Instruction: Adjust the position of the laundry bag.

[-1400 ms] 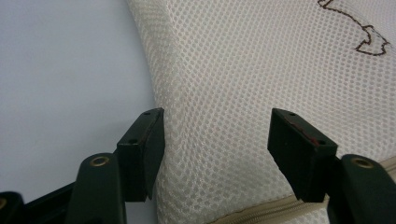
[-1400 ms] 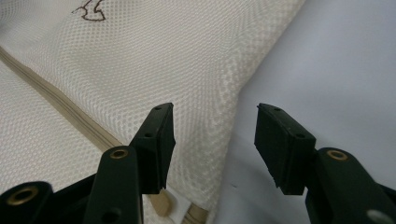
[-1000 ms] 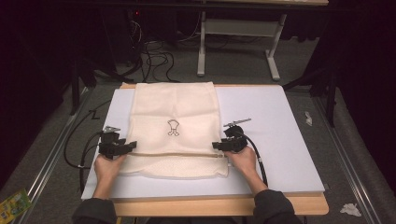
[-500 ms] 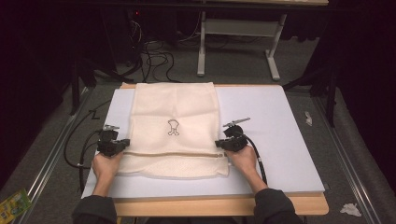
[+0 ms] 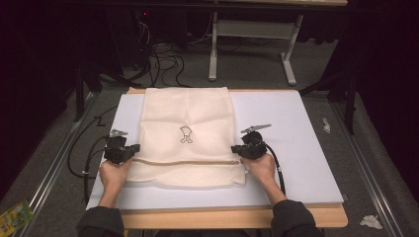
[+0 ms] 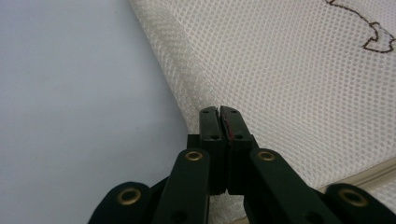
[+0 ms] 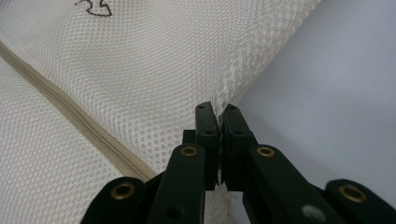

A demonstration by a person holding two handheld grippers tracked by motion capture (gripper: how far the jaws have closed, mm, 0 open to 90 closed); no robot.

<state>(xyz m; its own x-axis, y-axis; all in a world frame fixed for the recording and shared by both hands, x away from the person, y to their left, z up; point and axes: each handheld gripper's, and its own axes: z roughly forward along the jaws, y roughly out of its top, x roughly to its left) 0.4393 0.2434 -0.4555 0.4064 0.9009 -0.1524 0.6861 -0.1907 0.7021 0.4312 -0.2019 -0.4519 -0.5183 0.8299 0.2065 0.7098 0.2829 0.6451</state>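
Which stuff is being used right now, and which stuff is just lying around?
In use:
mesh bag
left gripper, jaws shut on the bag's edge
right gripper, jaws shut on the other edge
white board under the bag

Lying about:
paper scraps on the floor
cables
green packet

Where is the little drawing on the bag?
In the high view, the small brown drawing sits mid-way across the cream mesh bag, just above its zipper, between the two grippers.

The bag (image 5: pixel 187 136) is cream mesh cloth, rough and matt, with a woven zip (image 5: pixel 185 162). The mat (image 5: pixel 291 143) looks smooth and matt; the bench (image 5: pixel 232 217) edge is wood. Jaws are matt black plastic with brass rivets (image 6: pixel 194 155).
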